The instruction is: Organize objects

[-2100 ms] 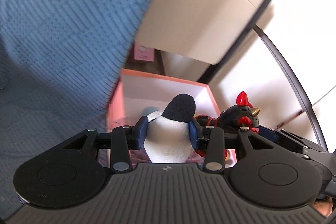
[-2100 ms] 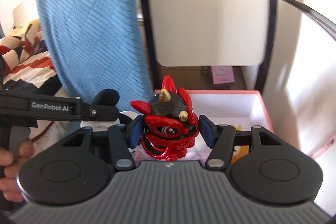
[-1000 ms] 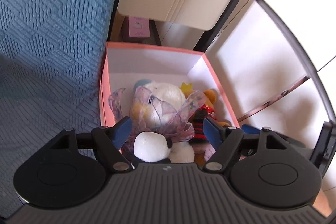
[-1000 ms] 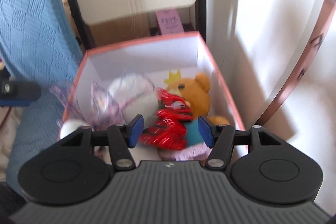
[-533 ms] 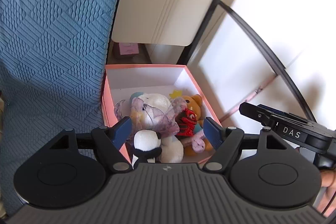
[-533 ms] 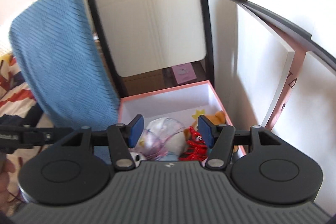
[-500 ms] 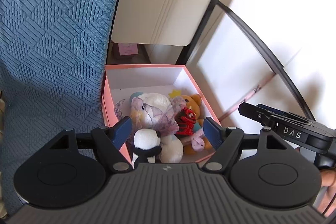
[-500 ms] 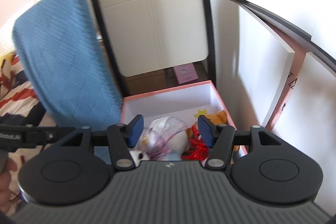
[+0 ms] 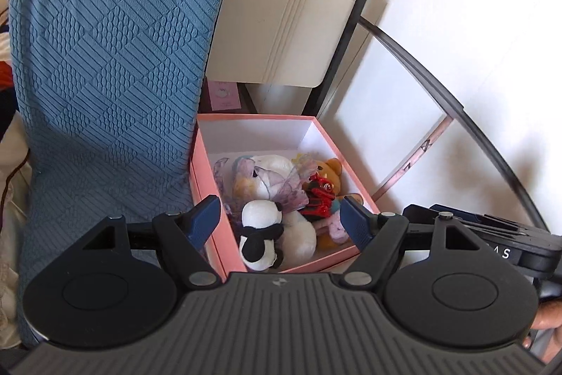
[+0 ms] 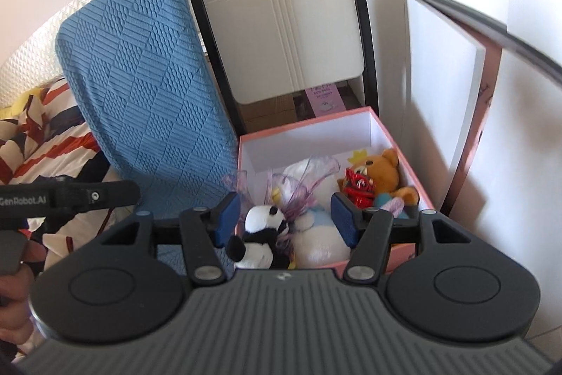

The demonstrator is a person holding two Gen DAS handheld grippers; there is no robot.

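Beside blue cushion [image 9: 105,58], pink box [image 9: 203,185] holds plush toys [image 9: 261,234].

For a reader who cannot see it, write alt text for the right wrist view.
An open pink box holds soft toys: a panda, a white plush, a red figure and an orange bear. The right gripper hovers open and empty in front, with a blue cushion and white chair behind.

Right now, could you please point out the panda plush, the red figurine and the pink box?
panda plush [image 9: 261,217]: left wrist view, white head.
red figurine [image 10: 358,187]: right wrist view, red body.
pink box [image 9: 203,178]: left wrist view, left outer wall.
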